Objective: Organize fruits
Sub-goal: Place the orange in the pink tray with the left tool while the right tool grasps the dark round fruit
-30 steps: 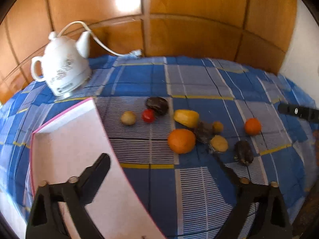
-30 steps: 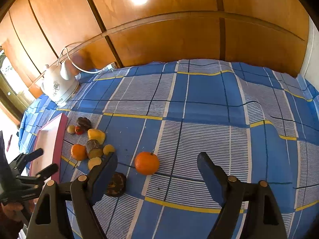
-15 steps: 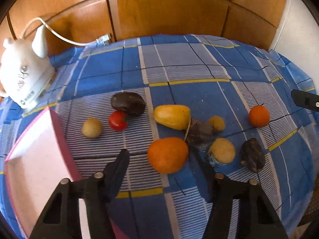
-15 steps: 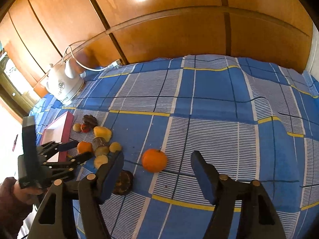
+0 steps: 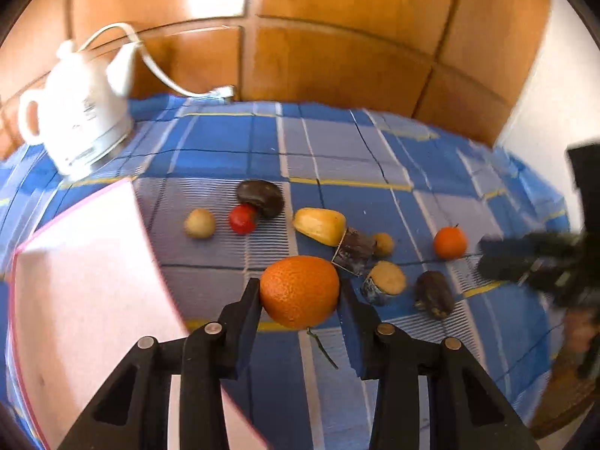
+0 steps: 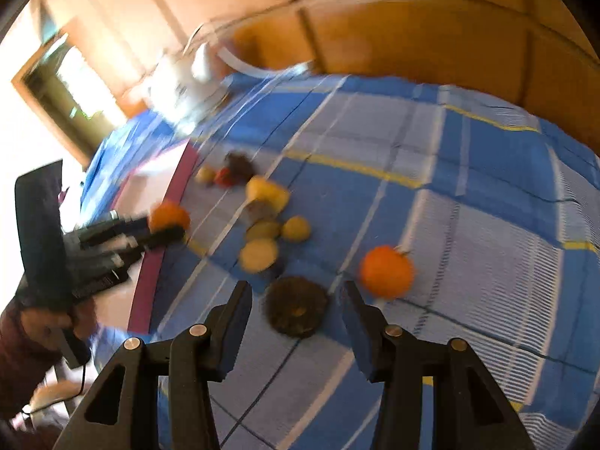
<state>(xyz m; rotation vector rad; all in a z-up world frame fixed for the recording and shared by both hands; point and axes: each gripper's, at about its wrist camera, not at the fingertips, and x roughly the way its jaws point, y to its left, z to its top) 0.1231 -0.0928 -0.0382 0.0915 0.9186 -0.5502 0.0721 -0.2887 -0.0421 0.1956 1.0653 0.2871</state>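
Fruits lie on a blue checked cloth (image 5: 337,157). My left gripper (image 5: 299,291) has the large orange (image 5: 296,281) between its closing jaws, and both pads touch its sides. The right wrist view shows that left gripper (image 6: 165,230) with the orange (image 6: 168,215) at its tip. My right gripper (image 6: 295,294) straddles a dark brown round fruit (image 6: 296,311); its jaws are closing, with gaps still showing on both sides. A small orange (image 6: 386,272) lies just right of it. The right gripper (image 5: 502,258) is a dark blur in the left wrist view.
A white tray with a pink rim (image 5: 86,281) lies left of the fruits. A white kettle (image 5: 75,123) with a cord stands at the back left. A yellow fruit (image 5: 318,225), a red one (image 5: 243,218) and several others lie loose. Wooden panelling stands behind.
My left gripper moved in over the large orange and its jaws narrowed onto it. My right gripper swung left and rolled, bringing the dark brown fruit between its narrowing jaws.
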